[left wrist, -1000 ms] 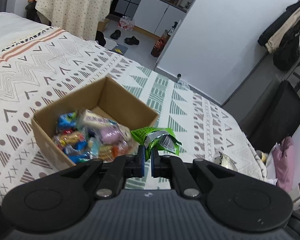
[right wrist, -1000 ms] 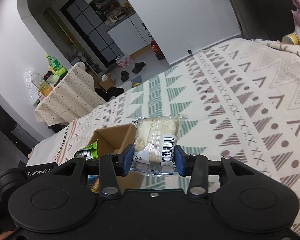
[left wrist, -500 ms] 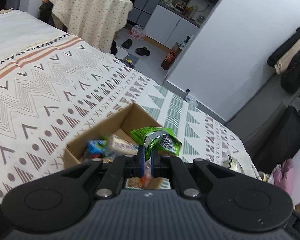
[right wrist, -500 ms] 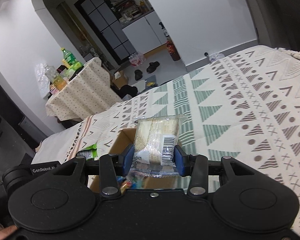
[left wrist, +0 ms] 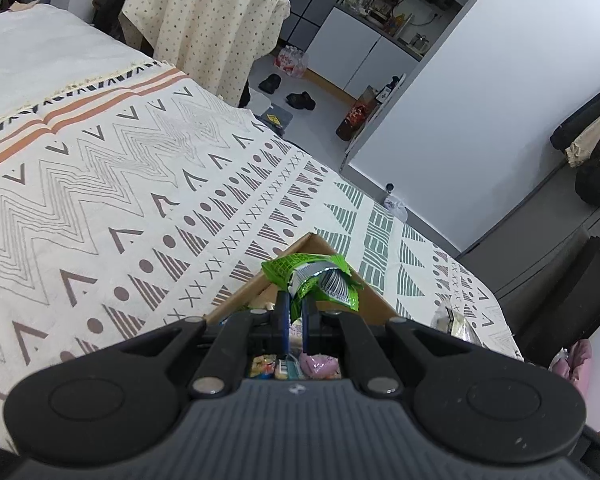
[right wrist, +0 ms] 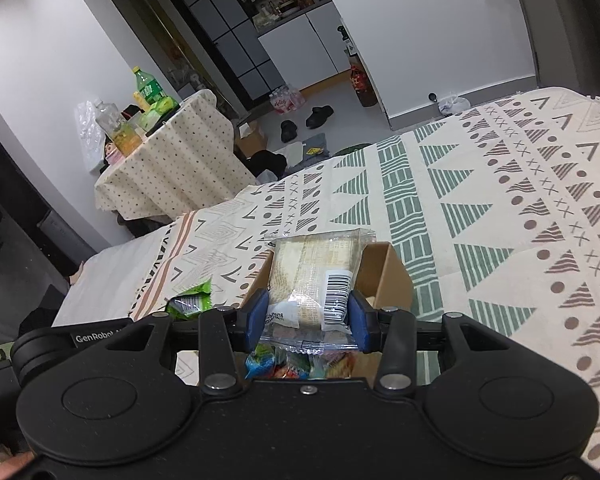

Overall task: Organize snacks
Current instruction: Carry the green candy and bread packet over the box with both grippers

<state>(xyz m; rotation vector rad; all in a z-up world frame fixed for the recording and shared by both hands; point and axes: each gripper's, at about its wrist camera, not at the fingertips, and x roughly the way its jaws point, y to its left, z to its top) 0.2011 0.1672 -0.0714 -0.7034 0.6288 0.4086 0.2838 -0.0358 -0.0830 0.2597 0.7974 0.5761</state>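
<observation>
Now both snacks hang over the cardboard box (right wrist: 384, 276) on the bed: left gripper (left wrist: 295, 312) fingers pinched tight on a green packet (left wrist: 312, 276), right gripper (right wrist: 306, 316) clamping a clear-wrapped cake (right wrist: 312, 276). Next (probably) comes lowering and releasing each inside.

Below my left gripper (left wrist: 294, 307) and right gripper (right wrist: 307, 312), each clamping a packet, the box (right wrist: 384, 272) of snacks (right wrist: 296, 364) sits on the bed (right wrist: 500, 216).

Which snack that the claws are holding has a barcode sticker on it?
The clear-wrapped pale cake packet in the right claw. The left claw pinches a crumpled green packet.
</observation>
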